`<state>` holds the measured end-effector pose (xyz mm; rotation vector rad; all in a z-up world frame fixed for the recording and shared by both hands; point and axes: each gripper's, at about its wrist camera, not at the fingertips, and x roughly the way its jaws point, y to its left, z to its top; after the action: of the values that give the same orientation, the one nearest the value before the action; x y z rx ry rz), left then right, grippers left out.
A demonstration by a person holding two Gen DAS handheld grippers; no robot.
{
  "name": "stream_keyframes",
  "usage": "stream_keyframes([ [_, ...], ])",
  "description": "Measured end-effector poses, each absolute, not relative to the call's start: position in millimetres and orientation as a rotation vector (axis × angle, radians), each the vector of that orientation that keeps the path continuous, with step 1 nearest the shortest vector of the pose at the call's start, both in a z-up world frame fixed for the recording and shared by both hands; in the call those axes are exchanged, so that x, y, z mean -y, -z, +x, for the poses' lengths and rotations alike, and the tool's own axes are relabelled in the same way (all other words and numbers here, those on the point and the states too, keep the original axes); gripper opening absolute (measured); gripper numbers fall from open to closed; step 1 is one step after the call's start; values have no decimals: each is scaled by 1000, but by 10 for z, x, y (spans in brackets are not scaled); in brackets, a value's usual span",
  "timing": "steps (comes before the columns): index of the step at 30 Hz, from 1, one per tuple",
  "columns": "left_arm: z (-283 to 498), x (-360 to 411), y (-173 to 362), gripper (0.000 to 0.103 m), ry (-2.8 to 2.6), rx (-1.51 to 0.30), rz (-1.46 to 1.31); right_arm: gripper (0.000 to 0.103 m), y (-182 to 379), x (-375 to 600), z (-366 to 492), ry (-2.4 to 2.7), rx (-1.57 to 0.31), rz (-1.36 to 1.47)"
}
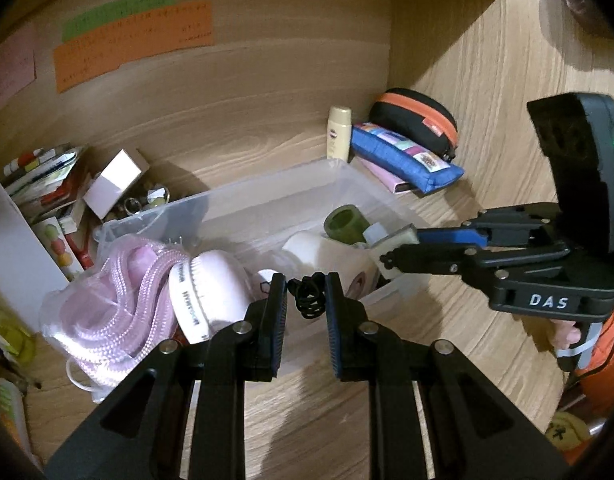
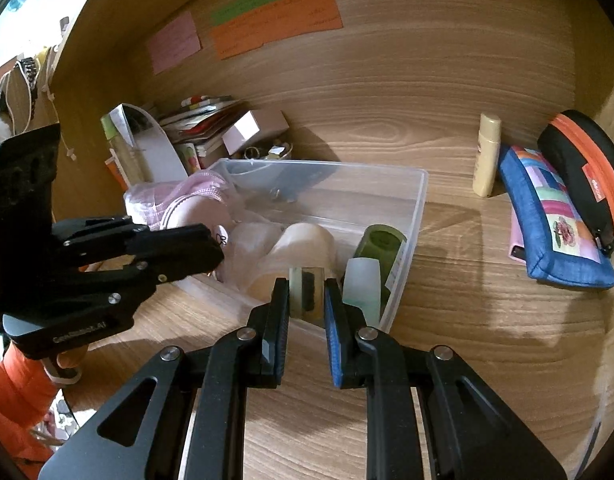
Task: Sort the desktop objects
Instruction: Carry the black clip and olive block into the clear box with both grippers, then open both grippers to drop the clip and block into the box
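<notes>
A clear plastic bin (image 1: 227, 196) (image 2: 421, 188) stands on the wooden desk. It holds a bagged pink rope (image 1: 119, 304), a pink-white round brush (image 1: 211, 296), a white roll (image 1: 307, 246) and a green bottle (image 1: 347, 224) (image 2: 381, 246). My left gripper (image 1: 306, 285) (image 2: 217, 252) hangs over the bin's near left part, shut on a black coiled cord (image 1: 307, 298). Over the bin's near right corner, my right gripper (image 2: 307, 285) (image 1: 389, 258) is shut on a small pale tape roll (image 2: 305, 294) (image 1: 395, 242) with a dark core.
Against the right wall lie a blue patchwork pouch (image 2: 555, 220), a black case with an orange zip (image 2: 583, 176) and a cream bottle (image 2: 487, 156). Books and a pink box (image 2: 251, 130) crowd the back left. Coloured notes (image 2: 275, 20) stick to the back panel.
</notes>
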<state>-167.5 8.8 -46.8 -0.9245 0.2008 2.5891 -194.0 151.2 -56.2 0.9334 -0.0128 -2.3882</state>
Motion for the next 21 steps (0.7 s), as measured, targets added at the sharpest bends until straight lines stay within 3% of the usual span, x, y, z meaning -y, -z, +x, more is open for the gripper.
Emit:
stream_keyframes([
  [7, -1625, -105, 483, 18, -2605, -226, -923, 16, 549, -1466, -1898, 2431, -44, 902],
  [10, -1592, -80, 463, 19, -2606, -214, -915, 20, 539, -1440, -1870, 2457, -79, 892],
  [11, -1577, -70, 452, 20, -2607, -210, -911, 26, 531, -1435, -1863, 2448, -78, 892],
  [13, -1541, -46, 432, 25, -2611, -199, -900, 40, 533, -1429, -1850, 2388, -46, 906],
  [16, -1497, -12, 400, 34, -2619, -191, -888, 41, 512, -1403, -1796, 2405, -68, 895],
  [18, -1465, 24, 376, 48, -2629, -175, -882, 41, 498, -1394, -1773, 2407, -67, 898],
  [21, -1398, 75, 330, 56, -2657, -156, -859, 42, 480, -1389, -1749, 2420, -68, 905],
])
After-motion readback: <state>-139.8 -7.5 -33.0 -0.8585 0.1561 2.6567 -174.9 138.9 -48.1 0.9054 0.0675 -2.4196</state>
